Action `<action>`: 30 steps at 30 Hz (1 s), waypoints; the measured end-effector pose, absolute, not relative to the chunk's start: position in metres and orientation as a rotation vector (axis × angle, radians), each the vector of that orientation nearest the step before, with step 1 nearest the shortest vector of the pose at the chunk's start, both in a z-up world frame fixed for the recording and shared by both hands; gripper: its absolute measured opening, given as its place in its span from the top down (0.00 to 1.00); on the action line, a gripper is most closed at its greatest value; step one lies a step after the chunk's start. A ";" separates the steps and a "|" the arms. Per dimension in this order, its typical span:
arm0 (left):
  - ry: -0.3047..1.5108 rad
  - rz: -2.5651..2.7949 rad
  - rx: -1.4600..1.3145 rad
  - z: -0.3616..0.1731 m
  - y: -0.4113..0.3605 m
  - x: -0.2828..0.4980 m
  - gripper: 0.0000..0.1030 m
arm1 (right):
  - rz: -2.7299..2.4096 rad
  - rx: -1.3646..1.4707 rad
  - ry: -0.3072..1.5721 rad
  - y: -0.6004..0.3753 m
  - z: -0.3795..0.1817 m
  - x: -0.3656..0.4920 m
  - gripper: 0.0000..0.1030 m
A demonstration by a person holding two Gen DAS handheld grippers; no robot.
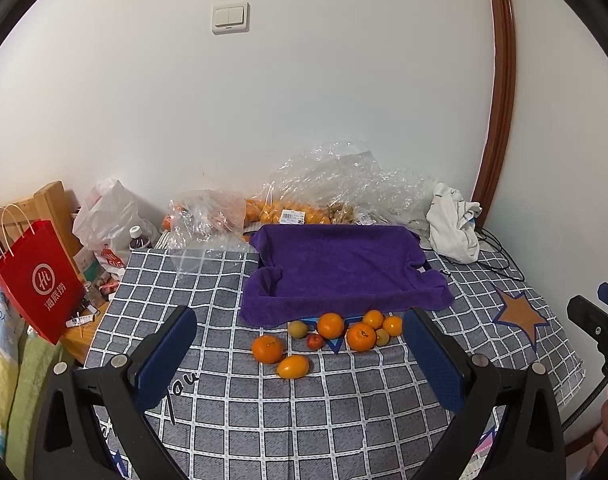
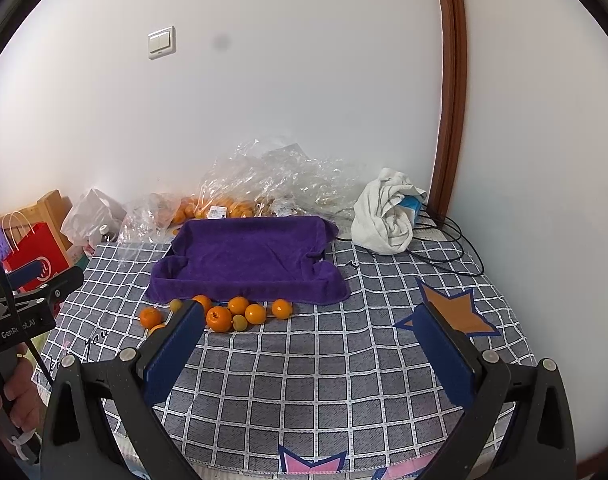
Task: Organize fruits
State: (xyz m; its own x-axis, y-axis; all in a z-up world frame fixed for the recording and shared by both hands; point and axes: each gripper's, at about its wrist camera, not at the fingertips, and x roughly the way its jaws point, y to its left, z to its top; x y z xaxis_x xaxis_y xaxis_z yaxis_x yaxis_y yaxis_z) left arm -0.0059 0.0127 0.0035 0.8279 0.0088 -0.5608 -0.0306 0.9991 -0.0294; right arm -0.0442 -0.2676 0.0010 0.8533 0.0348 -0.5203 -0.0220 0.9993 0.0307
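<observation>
Several small oranges (image 1: 331,325) and yellow-green fruits (image 1: 297,329) lie loose on the checked cloth (image 1: 263,420), just in front of a tray lined with a purple towel (image 1: 336,268). The tray holds nothing. My left gripper (image 1: 299,344) is open and empty, hovering short of the fruits. My right gripper (image 2: 308,332) is open and empty, to the right of the same fruits (image 2: 219,318), with the purple towel tray (image 2: 247,256) beyond. The left finger of the right gripper hides one fruit in part.
Clear plastic bags (image 1: 336,184) with more oranges sit behind the tray at the wall. A crumpled white cloth (image 1: 454,224) and black cables lie at the back right. A red paper bag (image 1: 35,280), a white bag and a bottle stand on the left.
</observation>
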 end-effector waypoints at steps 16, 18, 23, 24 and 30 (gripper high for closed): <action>0.594 0.047 -0.031 -0.004 0.026 0.001 0.00 | 0.052 0.017 0.560 -0.262 -0.007 -0.034 0.01; 0.606 0.061 -0.027 -0.012 0.030 0.007 0.00 | 0.031 -0.002 0.569 -0.259 -0.013 -0.028 0.01; 0.628 0.088 -0.031 -0.032 0.044 0.019 0.00 | 0.035 0.001 0.612 -0.255 -0.034 -0.007 0.01; 0.635 0.098 -0.028 -0.037 0.047 0.022 0.00 | 0.031 0.005 0.625 -0.256 -0.039 -0.001 0.01; 0.697 0.118 -0.015 -0.072 0.065 0.043 0.00 | 0.012 -0.046 0.638 -0.255 -0.075 0.029 0.01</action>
State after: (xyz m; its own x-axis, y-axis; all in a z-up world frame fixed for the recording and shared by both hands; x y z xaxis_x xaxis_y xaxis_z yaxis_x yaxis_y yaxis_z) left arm 0.0434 0.0647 -0.0720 0.7604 0.1036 -0.6411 -0.1135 0.9932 0.0259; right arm 0.0287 -0.2554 -0.0748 0.8032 -0.0033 -0.5956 -0.0248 0.9989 -0.0389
